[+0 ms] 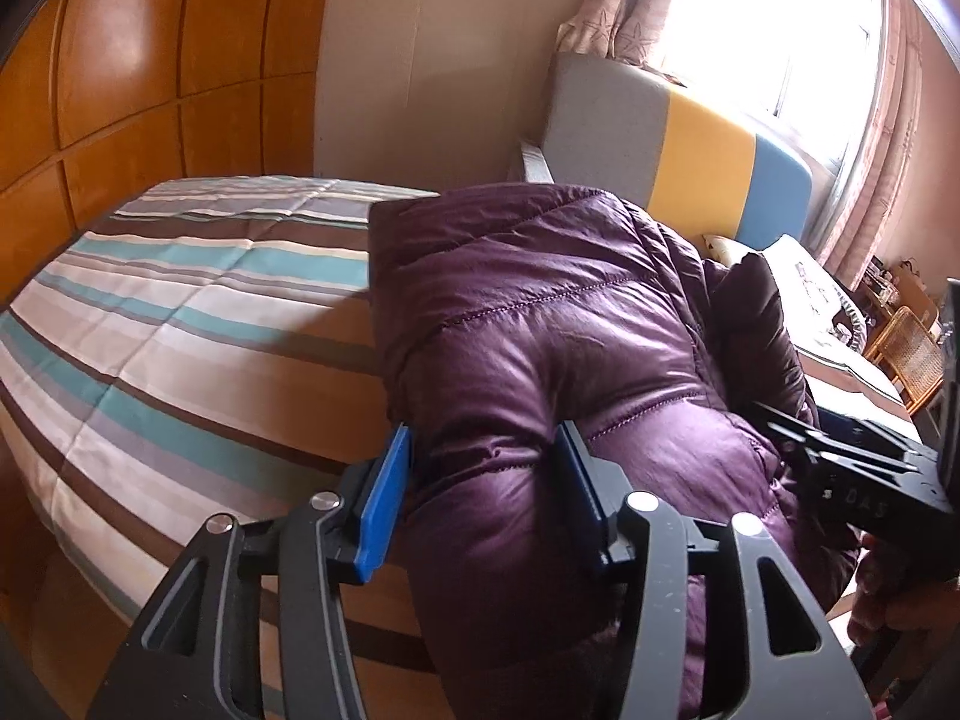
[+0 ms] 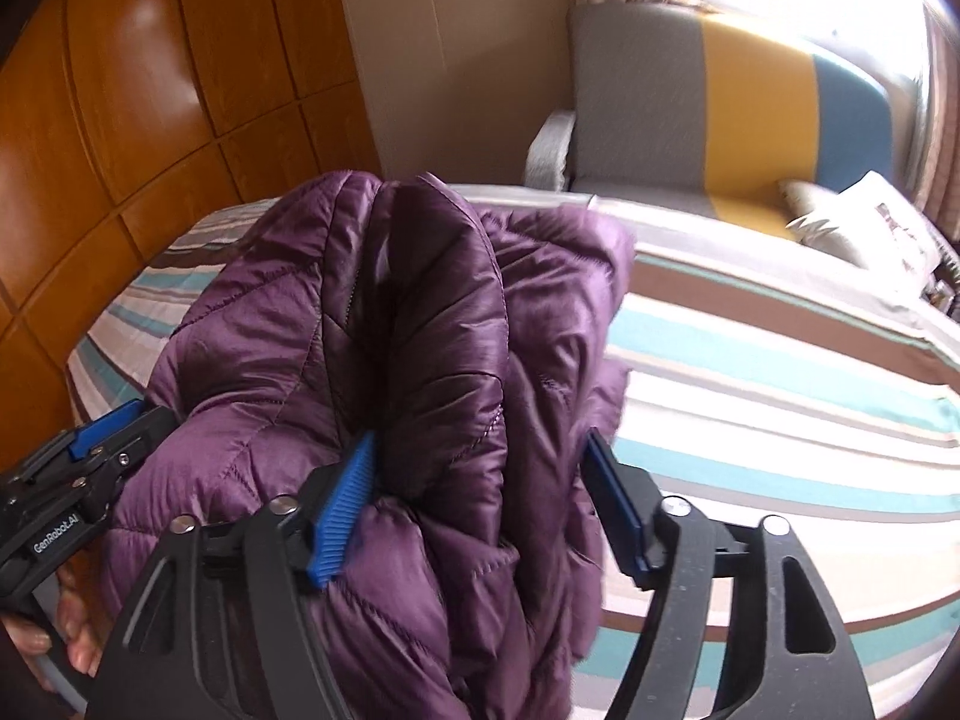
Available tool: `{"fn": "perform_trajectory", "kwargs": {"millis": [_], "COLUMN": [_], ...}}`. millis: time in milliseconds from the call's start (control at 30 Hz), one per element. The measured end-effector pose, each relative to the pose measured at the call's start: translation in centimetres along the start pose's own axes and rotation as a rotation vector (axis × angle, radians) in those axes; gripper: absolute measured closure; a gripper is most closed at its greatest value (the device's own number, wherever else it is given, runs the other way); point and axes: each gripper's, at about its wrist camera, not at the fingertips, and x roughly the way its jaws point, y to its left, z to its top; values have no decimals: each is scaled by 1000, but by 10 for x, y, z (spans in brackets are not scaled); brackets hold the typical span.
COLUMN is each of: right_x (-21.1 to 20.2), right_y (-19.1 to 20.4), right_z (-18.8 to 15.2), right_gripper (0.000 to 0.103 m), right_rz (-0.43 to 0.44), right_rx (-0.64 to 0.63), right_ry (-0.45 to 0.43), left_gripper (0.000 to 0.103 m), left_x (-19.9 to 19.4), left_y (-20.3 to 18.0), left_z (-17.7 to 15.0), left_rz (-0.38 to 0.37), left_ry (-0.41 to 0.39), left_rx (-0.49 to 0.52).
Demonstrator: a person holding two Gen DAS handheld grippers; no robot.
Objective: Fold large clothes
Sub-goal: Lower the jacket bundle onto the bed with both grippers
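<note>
A purple quilted puffer jacket [image 1: 540, 312] [image 2: 420, 300] lies bunched in a thick fold on the striped bed [image 1: 180, 312] [image 2: 780, 360]. My left gripper [image 1: 486, 480] straddles the near edge of the fold; its blue pads stand apart with the padded fabric bulging loosely between them. My right gripper [image 2: 480, 480] is open wide over the jacket's other end, and a puffy ridge of fabric lies between its pads without being pinched. Each gripper shows at the edge of the other's view: the right one [image 1: 840, 462] and the left one [image 2: 102, 426], both close against the jacket.
A grey, yellow and blue sofa [image 1: 690, 138] [image 2: 750, 108] stands beyond the bed under a bright curtained window. Orange wooden panels [image 1: 150, 60] line the left side. Cushions [image 2: 864, 222] lie on the sofa and a rattan chair [image 1: 906, 348] stands at far right. A person's hands [image 2: 72, 618] hold the handles.
</note>
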Motion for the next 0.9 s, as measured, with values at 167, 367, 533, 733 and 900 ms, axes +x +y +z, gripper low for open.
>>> {"fn": "perform_trajectory", "kwargs": {"millis": [167, 367, 533, 733, 900], "right_x": [-29, -73, -74, -29, -3], "right_y": [2, 9, 21, 15, 9], "right_z": [-1, -10, -25, -49, -62], "right_gripper": [30, 35, 57, 59, 59], "right_rz": [-33, 20, 71, 18, 9], "right_rx": [-28, -66, -126, -118, -109], "right_ry": [-70, -151, -106, 24, 47], "left_gripper": [51, 51, 51, 51, 51], "left_x": [-14, -31, -38, -26, -20], "left_y": [-1, 3, -1, -12, -21], "left_z": [-3, -11, -21, -30, -32], "left_rz": [14, 19, 13, 7, 17], "left_ry": [-18, -28, -23, 16, 20], "left_rx": [-5, -45, -53, -31, -25]}}
